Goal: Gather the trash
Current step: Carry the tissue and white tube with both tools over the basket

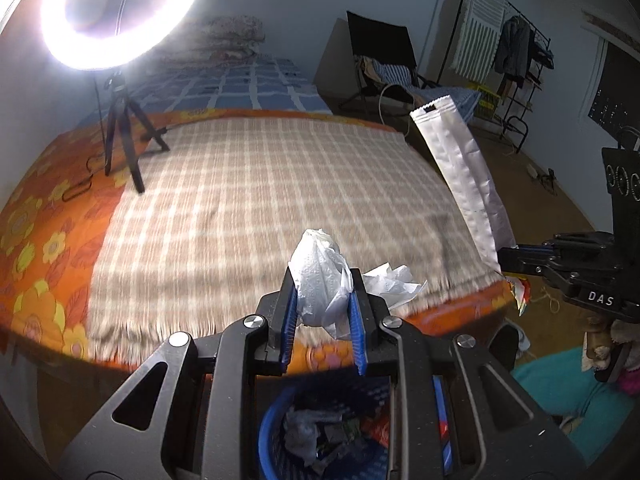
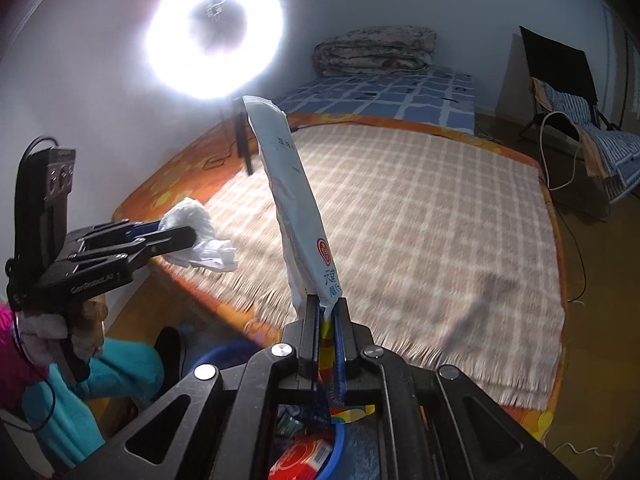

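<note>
My left gripper is shut on a crumpled white tissue, held above the front edge of the bed; it also shows in the right wrist view. My right gripper is shut on a long white wipes packet that stands up from the jaws; it also shows in the left wrist view. A blue trash basket with wrappers in it sits on the floor below both grippers, also seen in the right wrist view.
The bed has a beige checked blanket over an orange flowered sheet. A ring light on a tripod stands on the bed at left. A folding chair and a clothes rack stand at the back right.
</note>
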Demonstrator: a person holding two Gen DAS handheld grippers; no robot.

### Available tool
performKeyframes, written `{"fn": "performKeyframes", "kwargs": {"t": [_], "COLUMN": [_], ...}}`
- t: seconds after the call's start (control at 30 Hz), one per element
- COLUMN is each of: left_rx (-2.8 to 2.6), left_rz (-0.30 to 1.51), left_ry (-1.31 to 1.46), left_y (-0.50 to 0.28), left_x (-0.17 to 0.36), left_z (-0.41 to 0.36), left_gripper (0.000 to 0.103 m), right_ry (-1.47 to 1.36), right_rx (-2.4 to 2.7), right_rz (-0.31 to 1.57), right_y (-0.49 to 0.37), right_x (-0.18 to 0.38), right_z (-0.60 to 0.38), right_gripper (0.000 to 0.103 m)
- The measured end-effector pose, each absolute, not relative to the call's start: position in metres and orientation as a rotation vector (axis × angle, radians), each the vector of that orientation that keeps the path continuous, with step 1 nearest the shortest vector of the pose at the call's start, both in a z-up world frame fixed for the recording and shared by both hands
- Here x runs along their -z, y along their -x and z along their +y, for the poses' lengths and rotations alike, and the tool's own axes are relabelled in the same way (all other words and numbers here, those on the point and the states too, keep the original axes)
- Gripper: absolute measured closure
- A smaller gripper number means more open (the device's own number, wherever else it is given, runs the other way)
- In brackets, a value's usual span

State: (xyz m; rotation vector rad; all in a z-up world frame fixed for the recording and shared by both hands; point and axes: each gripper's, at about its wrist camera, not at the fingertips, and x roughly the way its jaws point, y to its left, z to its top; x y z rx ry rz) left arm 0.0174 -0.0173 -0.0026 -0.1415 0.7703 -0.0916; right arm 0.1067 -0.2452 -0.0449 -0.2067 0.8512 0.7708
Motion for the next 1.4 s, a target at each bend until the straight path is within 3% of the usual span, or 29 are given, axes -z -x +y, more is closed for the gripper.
{"fn": "performKeyframes", "kwargs": {"t": [0.5, 1.4], "left_rx": [0.114, 0.111], "left_rz": [0.885, 1.098], "left_ry": [0.160, 0.158], "left_y": [0.043, 0.083], "left_x": [0.048, 0.122], "left_z": [-0.027, -0.043], "left_gripper": [0.081, 0.081], "right_ry": [0.151, 0.188], "right_rx": [-0.860, -0.884], "right_rz": [0.998, 1.240], "right_y": [-0.051, -0.012], "right_x": [0.096, 0.177], "right_z": [-0.248, -0.237], "right_gripper": [0.099, 0.099]}}
